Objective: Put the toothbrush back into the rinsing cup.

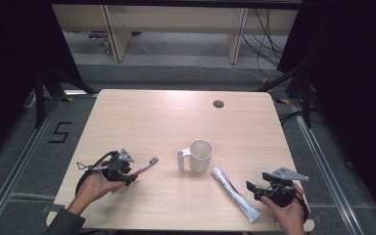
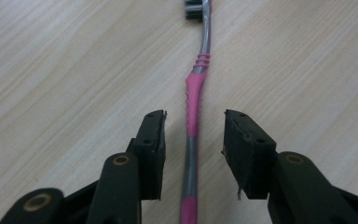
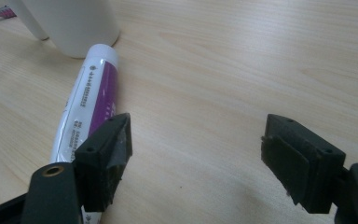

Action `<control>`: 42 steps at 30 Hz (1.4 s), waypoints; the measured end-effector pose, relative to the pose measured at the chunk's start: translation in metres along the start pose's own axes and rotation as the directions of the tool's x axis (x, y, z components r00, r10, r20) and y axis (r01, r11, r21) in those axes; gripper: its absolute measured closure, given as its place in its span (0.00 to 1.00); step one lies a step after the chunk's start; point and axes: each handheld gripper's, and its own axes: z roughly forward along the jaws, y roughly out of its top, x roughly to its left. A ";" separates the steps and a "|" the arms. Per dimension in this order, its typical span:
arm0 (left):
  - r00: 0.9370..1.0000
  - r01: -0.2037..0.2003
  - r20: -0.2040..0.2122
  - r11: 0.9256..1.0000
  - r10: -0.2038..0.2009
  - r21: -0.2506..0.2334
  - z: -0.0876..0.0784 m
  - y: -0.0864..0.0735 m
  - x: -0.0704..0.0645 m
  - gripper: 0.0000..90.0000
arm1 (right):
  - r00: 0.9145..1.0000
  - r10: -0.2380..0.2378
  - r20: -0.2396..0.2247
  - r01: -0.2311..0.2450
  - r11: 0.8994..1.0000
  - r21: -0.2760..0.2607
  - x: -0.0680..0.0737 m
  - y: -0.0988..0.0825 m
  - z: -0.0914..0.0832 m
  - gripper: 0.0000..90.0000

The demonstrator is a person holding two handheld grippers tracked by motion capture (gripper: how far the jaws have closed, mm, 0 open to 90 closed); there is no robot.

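Looking down my left claw (image 2: 193, 140), I see its jaws released, parted on either side of the pink and grey plastic toothbrush (image 2: 192, 116), which lies flat on the pale wooden table (image 1: 152, 117) without touching either pad. My right claw (image 3: 196, 158) gapes wide with nothing between its jaws, just beside the white and purple toothpaste tube (image 3: 89, 98), near the white ceramic mug (image 1: 199, 155).

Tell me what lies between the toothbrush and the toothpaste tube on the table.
High view: a white mug, handle toward the toothbrush, stands between it and the toothpaste tube, near the tube's cap.
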 end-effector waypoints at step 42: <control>0.988 -0.154 0.024 0.934 0.155 0.322 0.021 0.048 -0.010 0.92 | 1.000 -0.031 0.003 0.031 0.999 -0.014 -0.002 0.000 0.000 0.28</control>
